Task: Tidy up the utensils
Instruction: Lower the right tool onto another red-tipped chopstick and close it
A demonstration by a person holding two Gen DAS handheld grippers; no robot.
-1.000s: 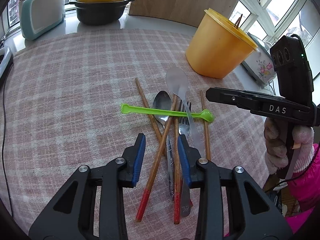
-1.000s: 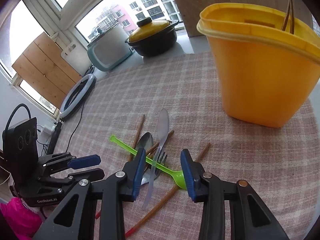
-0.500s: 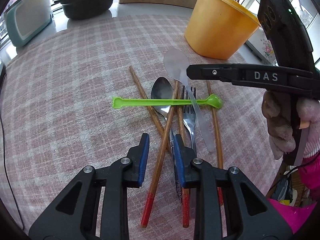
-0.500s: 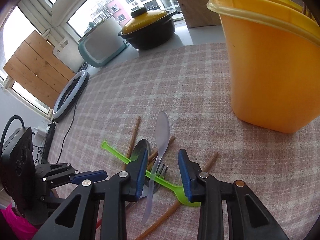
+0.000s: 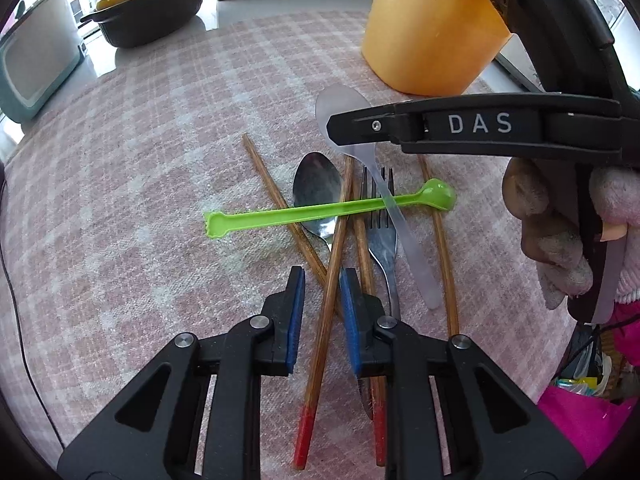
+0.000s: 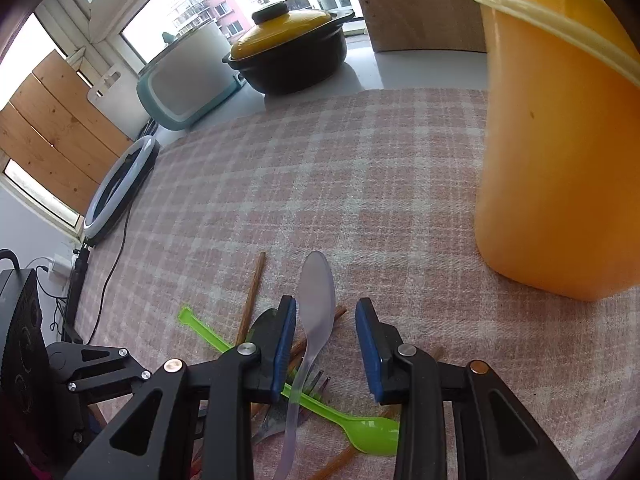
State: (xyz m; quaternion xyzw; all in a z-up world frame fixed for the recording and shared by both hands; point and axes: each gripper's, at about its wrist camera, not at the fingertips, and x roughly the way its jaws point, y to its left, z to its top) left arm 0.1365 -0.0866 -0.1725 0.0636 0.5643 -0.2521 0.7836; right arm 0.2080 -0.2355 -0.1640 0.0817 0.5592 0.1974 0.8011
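A pile of utensils lies on the checked cloth: a green plastic spoon (image 5: 320, 212), a clear plastic spoon (image 5: 384, 200), a metal spoon (image 5: 316, 188), a metal fork (image 5: 382, 236) and several red-tipped wooden chopsticks (image 5: 328, 300). My left gripper (image 5: 322, 288) is open, its jaws narrowly either side of one chopstick. My right gripper (image 6: 326, 320) is open, low over the clear spoon (image 6: 316, 300), which lies between its jaws. The orange utensil bucket (image 5: 428, 28) stands behind the pile and fills the right of the right wrist view (image 6: 560, 152).
A black pot with a yellow lid (image 6: 292, 48) and a teal appliance (image 6: 188, 80) stand at the table's far edge. A wooden board (image 6: 416, 0) leans behind the bucket. A ring light (image 6: 116, 188) and a cable lie at the left.
Both grippers have moved lower and closer to the pile. The left jaws have narrowed around one chopstick. The right gripper has come over the clear spoon.
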